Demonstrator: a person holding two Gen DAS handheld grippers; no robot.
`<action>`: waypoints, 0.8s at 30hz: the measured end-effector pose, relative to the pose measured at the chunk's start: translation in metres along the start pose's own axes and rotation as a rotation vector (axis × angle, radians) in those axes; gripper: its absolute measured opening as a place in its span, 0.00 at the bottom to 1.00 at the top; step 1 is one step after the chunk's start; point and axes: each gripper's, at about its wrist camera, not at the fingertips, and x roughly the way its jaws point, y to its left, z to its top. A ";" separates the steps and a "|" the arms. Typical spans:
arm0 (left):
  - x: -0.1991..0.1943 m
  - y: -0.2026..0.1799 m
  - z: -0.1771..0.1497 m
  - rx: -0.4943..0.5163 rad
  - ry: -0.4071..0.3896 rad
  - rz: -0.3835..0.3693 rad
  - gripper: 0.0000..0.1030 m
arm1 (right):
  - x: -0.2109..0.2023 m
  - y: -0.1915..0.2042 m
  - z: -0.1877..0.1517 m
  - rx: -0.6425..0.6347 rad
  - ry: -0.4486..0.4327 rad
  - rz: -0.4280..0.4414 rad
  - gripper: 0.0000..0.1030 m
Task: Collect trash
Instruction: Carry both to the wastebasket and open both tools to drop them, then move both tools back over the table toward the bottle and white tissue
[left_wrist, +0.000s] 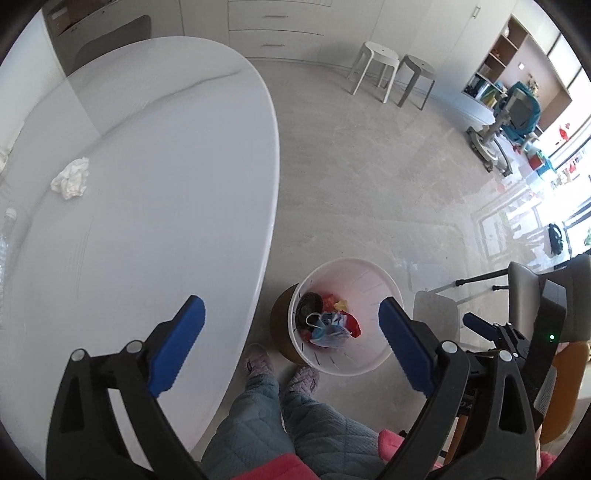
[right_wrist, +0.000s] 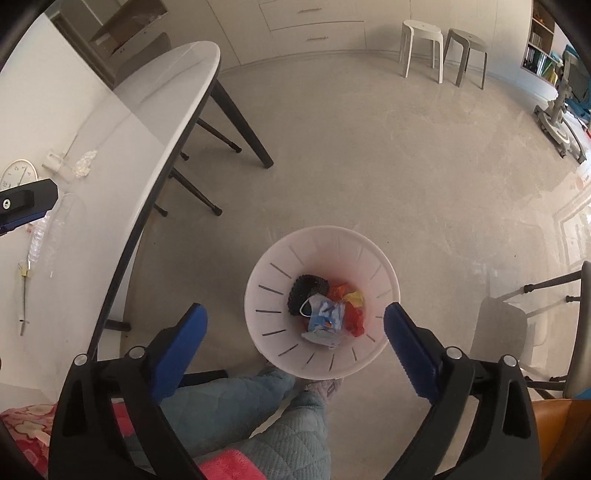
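A white slotted trash bin stands on the floor beside the white table; it also shows in the right wrist view. It holds a blue face mask, red and yellow wrappers and a dark round item. A crumpled white tissue lies on the table at the left. A clear plastic bottle lies at the table's left edge. My left gripper is open and empty above the table edge and bin. My right gripper is open and empty above the bin.
Two stools stand by the far cabinets. A chair is at the right. The person's legs and slippers are next to the bin. Small clutter, a wall clock and a thin stick lie on the table.
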 end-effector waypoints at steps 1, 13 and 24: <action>-0.002 0.006 0.000 -0.020 -0.001 0.002 0.88 | -0.004 0.003 0.002 -0.013 -0.010 -0.007 0.96; -0.031 0.059 -0.028 -0.158 -0.036 0.113 0.92 | -0.037 0.040 0.025 -0.137 -0.050 0.051 0.98; -0.074 0.167 -0.056 -0.326 -0.096 0.202 0.92 | -0.019 0.144 0.050 -0.307 -0.032 0.120 0.98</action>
